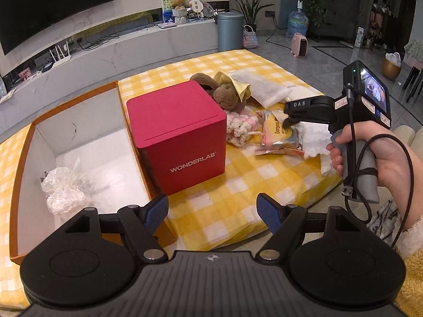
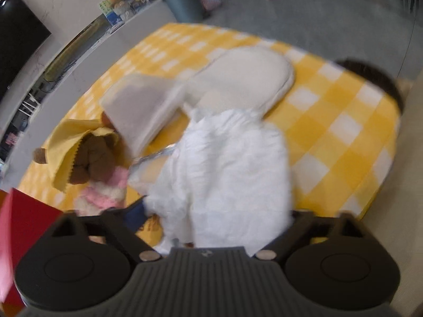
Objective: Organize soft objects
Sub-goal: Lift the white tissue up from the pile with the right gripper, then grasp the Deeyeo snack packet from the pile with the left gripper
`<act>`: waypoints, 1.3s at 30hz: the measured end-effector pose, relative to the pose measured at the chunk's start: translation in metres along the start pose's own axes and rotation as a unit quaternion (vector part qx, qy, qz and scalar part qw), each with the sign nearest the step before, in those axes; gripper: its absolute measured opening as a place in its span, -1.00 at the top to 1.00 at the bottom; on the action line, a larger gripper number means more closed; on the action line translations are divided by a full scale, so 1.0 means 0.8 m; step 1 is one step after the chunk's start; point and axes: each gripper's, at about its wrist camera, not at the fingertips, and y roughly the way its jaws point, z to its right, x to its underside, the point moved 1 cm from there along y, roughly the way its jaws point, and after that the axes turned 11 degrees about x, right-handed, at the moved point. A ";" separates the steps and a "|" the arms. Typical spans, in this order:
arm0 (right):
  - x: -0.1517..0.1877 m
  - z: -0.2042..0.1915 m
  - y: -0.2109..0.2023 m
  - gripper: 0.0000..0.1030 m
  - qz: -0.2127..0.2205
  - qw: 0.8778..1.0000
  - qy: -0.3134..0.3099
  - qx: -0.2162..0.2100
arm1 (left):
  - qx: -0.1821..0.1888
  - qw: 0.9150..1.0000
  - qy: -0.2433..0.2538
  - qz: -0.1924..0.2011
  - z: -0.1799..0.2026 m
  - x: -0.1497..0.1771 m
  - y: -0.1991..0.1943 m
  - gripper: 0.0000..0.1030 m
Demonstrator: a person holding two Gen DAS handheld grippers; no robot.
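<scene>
Reaching down at the lower middle of the frame, the right gripper (image 2: 211, 219) had its fingers spread around the white crumpled cloth (image 2: 227, 174), not yet squeezing, while the left gripper (image 1: 212, 208) waited open above the counter (image 1: 238, 185).

Red box (image 1: 177, 134) blocks the way between orange tray (image 1: 23, 158) and soft pile (image 1: 238, 100)

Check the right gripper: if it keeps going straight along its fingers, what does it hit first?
Most likely the crumpled white tissue: in the right wrist view it already lies between the fingers of the right gripper, which is open around it. The left wrist view shows the tips at the tissue. That frame is blurred, so contact is unclear.
</scene>
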 end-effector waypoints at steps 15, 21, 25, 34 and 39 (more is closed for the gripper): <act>-0.013 0.016 -0.011 0.55 -0.003 0.998 -0.025 -0.058 | -0.022 0.996 0.086 -0.010 0.046 -0.065 0.031 -0.73; -0.030 0.037 -0.051 0.56 0.060 0.998 -0.019 -0.031 | 0.029 0.996 0.084 -0.010 0.063 -0.092 0.066 -0.73; -0.045 0.056 -0.084 0.57 0.105 0.994 -0.021 -0.029 | 0.048 0.995 0.084 -0.026 0.084 -0.109 0.107 -0.73; -0.058 0.085 -0.099 0.57 0.126 0.992 -0.014 -0.028 | 0.017 0.987 0.083 -0.134 0.114 -0.132 0.224 -0.73; -0.056 0.082 -0.100 0.57 0.125 0.991 -0.023 -0.039 | 0.006 0.985 0.090 -0.146 0.115 -0.137 0.260 -0.73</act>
